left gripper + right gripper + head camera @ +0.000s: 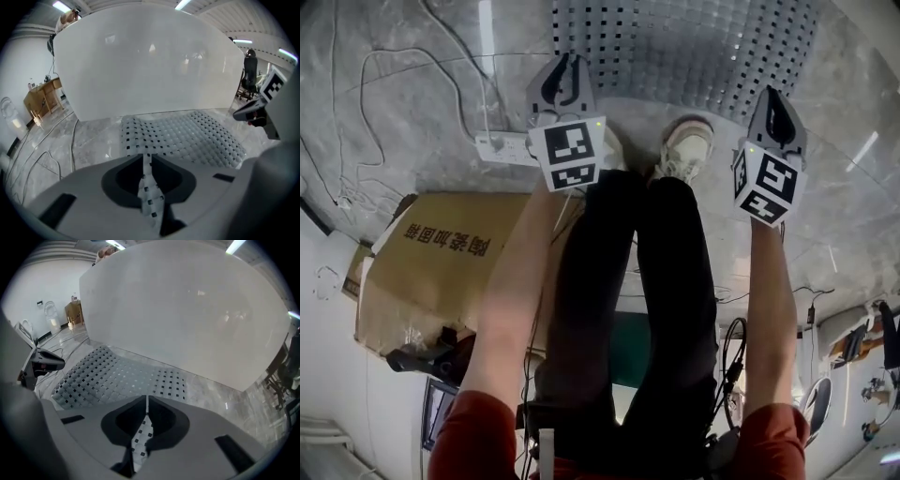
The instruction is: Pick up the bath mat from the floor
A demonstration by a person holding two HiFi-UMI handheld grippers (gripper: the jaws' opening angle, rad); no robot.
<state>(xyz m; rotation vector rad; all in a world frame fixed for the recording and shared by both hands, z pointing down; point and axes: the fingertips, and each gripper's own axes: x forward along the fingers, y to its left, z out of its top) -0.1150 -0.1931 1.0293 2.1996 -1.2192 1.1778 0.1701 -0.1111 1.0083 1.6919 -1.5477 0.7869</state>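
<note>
Left gripper view shows the left gripper (146,164) pinching one near corner of the bath mat (187,136), the right gripper (146,404) the other, its rest on the floor (93,140) beyond the fingers (125,180), likely for an even lift.

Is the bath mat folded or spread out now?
Spread out: the bath mat lies open on the floor, only its near edge pinched up by the left gripper and right gripper.
</note>
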